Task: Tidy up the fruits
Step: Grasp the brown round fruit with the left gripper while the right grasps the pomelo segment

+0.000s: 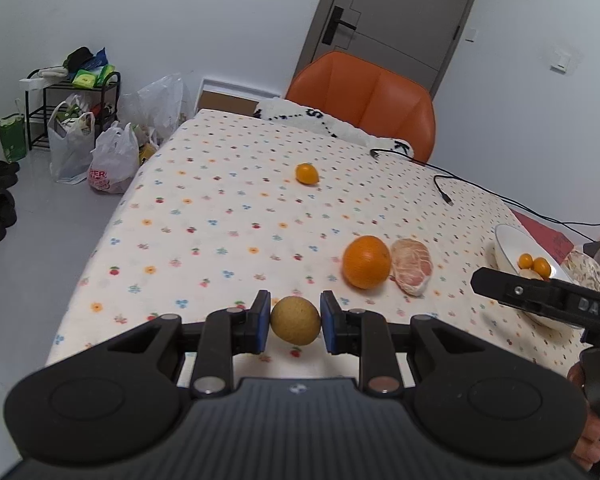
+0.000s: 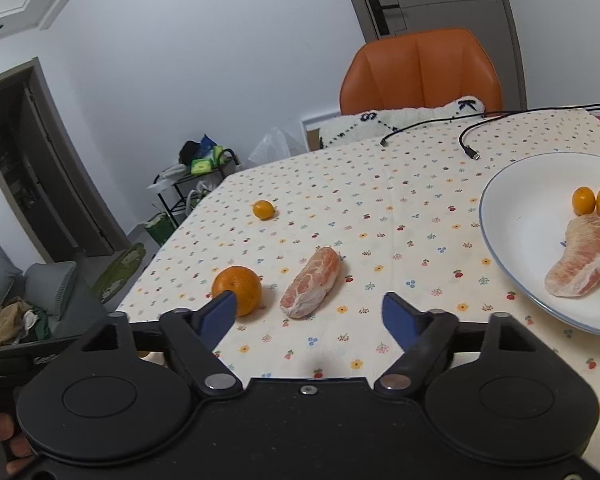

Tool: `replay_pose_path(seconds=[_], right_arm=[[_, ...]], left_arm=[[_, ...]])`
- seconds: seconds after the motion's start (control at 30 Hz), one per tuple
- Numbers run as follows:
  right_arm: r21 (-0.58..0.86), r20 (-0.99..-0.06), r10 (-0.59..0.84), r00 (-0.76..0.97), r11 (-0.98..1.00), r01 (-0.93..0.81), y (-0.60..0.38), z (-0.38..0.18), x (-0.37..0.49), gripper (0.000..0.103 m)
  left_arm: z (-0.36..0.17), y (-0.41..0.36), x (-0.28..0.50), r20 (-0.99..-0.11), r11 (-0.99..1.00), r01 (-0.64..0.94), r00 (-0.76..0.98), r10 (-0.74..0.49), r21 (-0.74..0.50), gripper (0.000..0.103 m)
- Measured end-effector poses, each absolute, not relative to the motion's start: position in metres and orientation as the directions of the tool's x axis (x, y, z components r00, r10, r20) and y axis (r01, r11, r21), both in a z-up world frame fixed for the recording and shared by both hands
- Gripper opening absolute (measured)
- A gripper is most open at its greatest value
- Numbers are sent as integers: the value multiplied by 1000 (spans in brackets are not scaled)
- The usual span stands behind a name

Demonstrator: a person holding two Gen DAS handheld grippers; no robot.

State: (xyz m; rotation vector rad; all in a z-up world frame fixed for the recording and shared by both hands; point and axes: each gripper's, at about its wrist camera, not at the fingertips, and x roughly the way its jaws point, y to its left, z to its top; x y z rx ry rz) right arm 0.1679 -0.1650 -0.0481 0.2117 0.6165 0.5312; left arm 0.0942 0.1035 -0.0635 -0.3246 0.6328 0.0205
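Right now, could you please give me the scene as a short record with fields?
left gripper: shut on a round yellow-brown fruit
right gripper: open, holding nothing
loose on tablecloth: orange, peeled pomelo segment, small kumquat
plate: pomelo segment, two kumquats, more fruit at its cut-off edge

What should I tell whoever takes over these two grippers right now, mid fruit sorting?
Left gripper: shut on the small round tan fruit, near the table's front edge.
Right gripper: open, empty, low over the floral tablecloth.
Done: white blue-rimmed plate holds a peeled pomelo segment and two small orange kumquats.
Left: the large orange, the second peeled segment, the far kumquat, plus the held fruit.
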Motion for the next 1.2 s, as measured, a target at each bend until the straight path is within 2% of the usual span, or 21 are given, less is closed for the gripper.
replay_pose_path(seconds=[0.13, 0.4, 0.57, 0.83, 1.0, 1.1, 1.17, 1.2], right_arm=[[344, -505, 530, 682, 848, -404, -157, -51, 179, 61], [346, -532, 525, 665, 851, -395, -139, -62, 199, 50], [364, -558, 531, 637, 847, -387, -133, -73, 208, 25], [376, -552, 523, 649, 851, -366, -150, -71, 207, 15], [324, -567, 474, 674, 880, -346, -156, -66, 204, 16], [311, -562, 489, 667, 872, -377, -149, -64, 204, 23], [284, -562, 484, 671, 875, -393, -142, -64, 205, 43], [270, -562, 480, 673, 876, -400, -138, -64, 205, 46]], left_arm=[[-63, 109, 95, -580, 946, -127, 811, -73, -297, 25], [-64, 113, 97, -581, 945, -133, 810, -71, -300, 25], [-66, 116, 99, -590, 945, -144, 805, -61, -294, 25], [-66, 113, 100, -587, 946, -144, 807, -56, -289, 25], [-66, 112, 100, -588, 946, -139, 807, -64, -294, 25], [-65, 114, 100, -585, 945, -139, 809, -64, -296, 25], [-65, 116, 100, -583, 943, -142, 810, -63, -300, 25], [-65, 117, 100, -582, 942, -145, 811, -62, -302, 25]])
